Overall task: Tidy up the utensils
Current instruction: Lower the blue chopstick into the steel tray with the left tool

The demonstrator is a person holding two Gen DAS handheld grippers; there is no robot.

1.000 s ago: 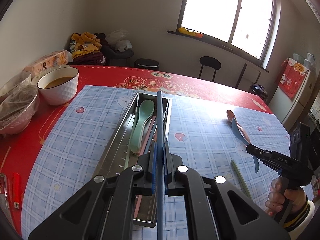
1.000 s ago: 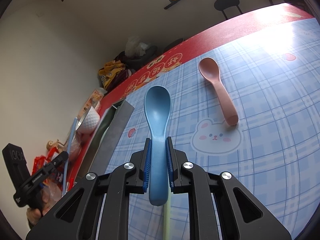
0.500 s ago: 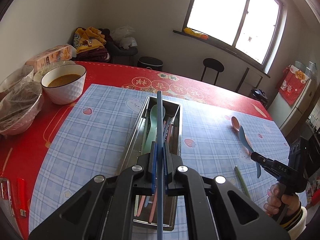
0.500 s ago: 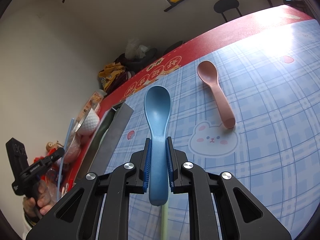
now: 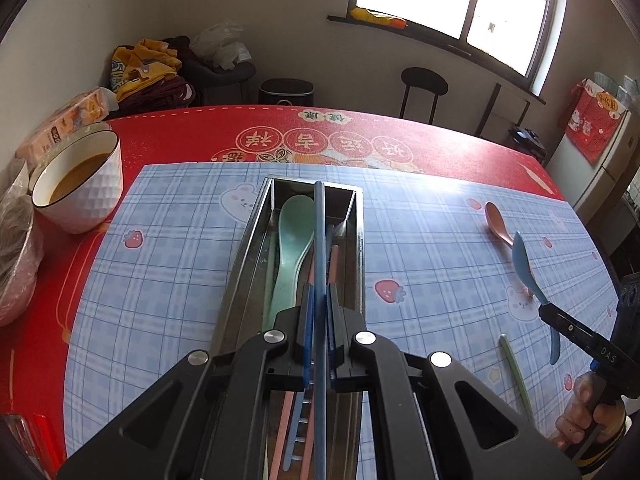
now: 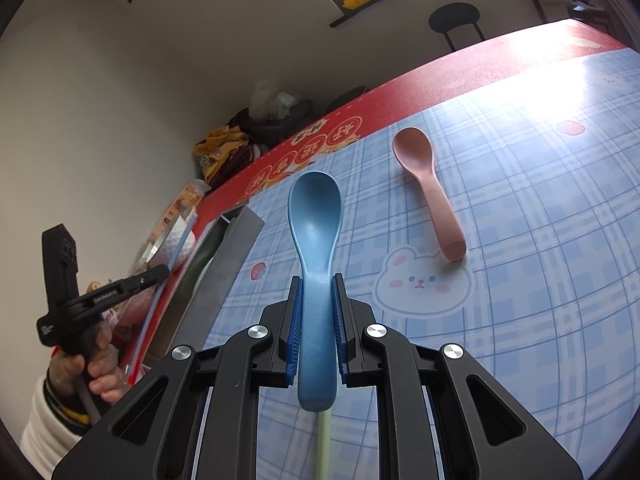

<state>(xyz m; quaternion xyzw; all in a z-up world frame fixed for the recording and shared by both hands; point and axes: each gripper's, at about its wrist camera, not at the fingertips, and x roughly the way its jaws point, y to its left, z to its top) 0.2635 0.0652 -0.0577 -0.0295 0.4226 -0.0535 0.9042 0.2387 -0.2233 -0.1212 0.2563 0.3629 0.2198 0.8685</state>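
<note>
My left gripper [image 5: 319,296] is shut on a blue chopstick [image 5: 319,240], held lengthwise above the steel utensil tray [image 5: 240,264]. Inside the tray lie a green spoon [image 5: 292,240] and pink and blue sticks. In the right wrist view my right gripper [image 6: 317,288] is shut on the handle of a blue spoon [image 6: 315,216], lifted over the checked mat. A pink spoon [image 6: 428,188] lies on the mat beyond it. A green chopstick [image 5: 514,372] rests on the mat under the right gripper. From the left wrist view the right gripper [image 5: 540,304] shows at the right edge.
A white bowl of brown liquid [image 5: 78,184] and plastic-covered bowls [image 5: 14,248] stand at the table's left. The red tablecloth [image 5: 400,136] runs to the far edge. A stool [image 5: 424,84] and a bin [image 5: 286,92] stand beyond. The left gripper [image 6: 120,284] appears at the left.
My left gripper, with the blue chopstick, has moved forward and lower over the tray, which now looks larger and more centred. The right gripper and its blue spoon have stayed put.
</note>
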